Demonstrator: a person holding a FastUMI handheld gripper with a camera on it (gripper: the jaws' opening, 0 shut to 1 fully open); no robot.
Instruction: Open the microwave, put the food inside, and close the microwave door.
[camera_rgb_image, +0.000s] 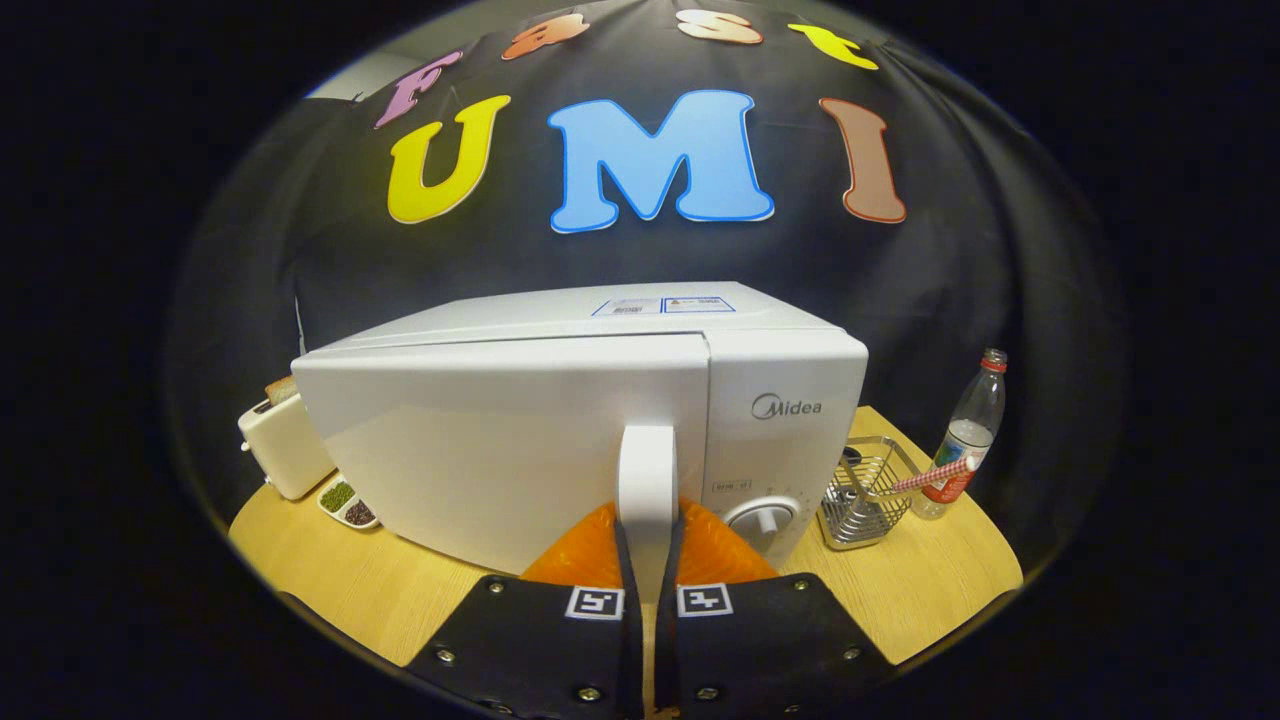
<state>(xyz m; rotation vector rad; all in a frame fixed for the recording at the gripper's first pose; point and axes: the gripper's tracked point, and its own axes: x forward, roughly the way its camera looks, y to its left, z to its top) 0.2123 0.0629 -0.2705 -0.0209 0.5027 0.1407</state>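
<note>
A white microwave (790, 370) stands on the wooden table (930, 590) right in front of me. Its vertical door handle (647, 465) runs down between my two fingers (590, 555), and both press on its sides. My gripper (647, 545) is shut on that handle. The door (480, 440) looks slightly ajar, its handle side standing a little proud of the control panel (780, 450). The round knob (765, 518) sits just right of my fingers. The inside of the microwave is hidden.
A white toaster (280, 445) holding a slice of bread stands left of the microwave, with a small divided dish (347, 502) of grains in front of it. A wire basket (868, 492), a striped stick (925, 478) and a plastic bottle (972, 425) stand to the right.
</note>
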